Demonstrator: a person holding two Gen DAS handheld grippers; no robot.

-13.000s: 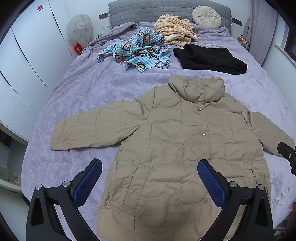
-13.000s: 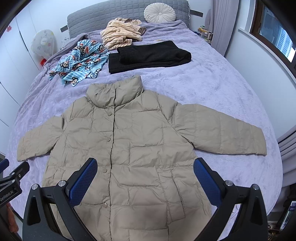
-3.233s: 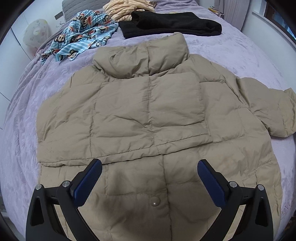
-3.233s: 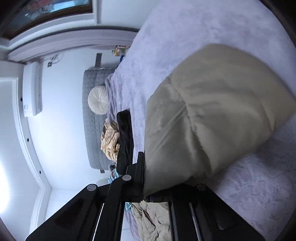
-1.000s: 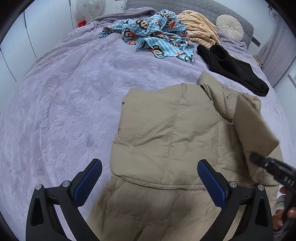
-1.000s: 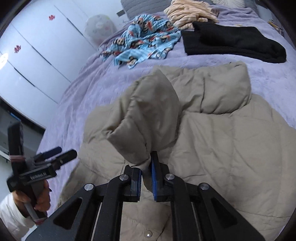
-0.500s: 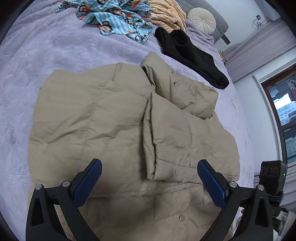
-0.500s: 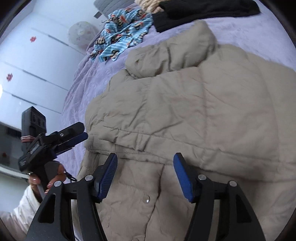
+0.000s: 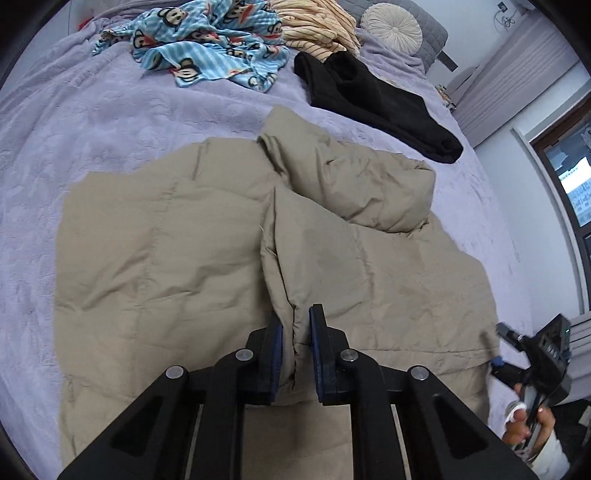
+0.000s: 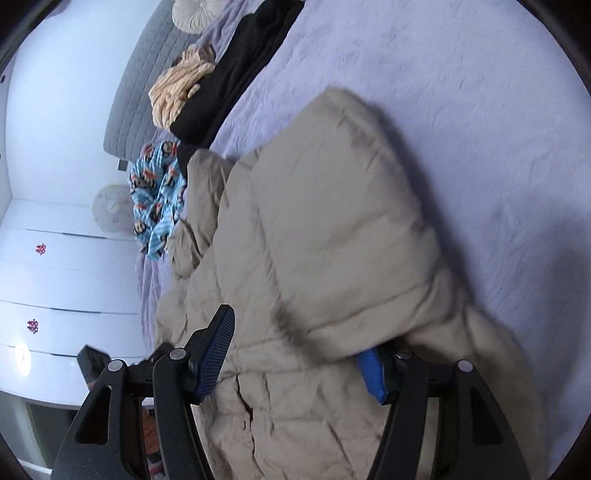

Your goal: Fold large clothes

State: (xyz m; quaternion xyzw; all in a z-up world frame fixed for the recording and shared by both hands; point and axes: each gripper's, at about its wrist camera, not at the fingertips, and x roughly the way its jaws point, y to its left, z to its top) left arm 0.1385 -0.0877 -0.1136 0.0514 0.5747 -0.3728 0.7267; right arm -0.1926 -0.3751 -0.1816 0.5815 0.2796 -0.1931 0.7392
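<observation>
— Gripping: left gripper (image 9: 295, 334) clamped, jaws just closed, on the cuff of the sleeve folded across the beige quilted puffer jacket (image 9: 155, 266). Right gripper (image 10: 291, 360) released, jaws just opened, straddling the jacket's side edge without pinching it.

— Progress?

— Roughly halfway, judged from the lie: both sleeves folded inward over the body, collar (image 9: 354, 188) flopped, hem-to-collar fold not yet made. Jacket spread mid-bed on the lilac bedspread (image 9: 110, 122).

— Changed against a second back?

— Then left jaws wide and empty, right pinching the raised sleeve; now swapped. Farther off: black garment (image 9: 376, 107), blue monkey-print cloth (image 9: 207, 44), striped cream heap (image 9: 314, 26), unmoved.
</observation>
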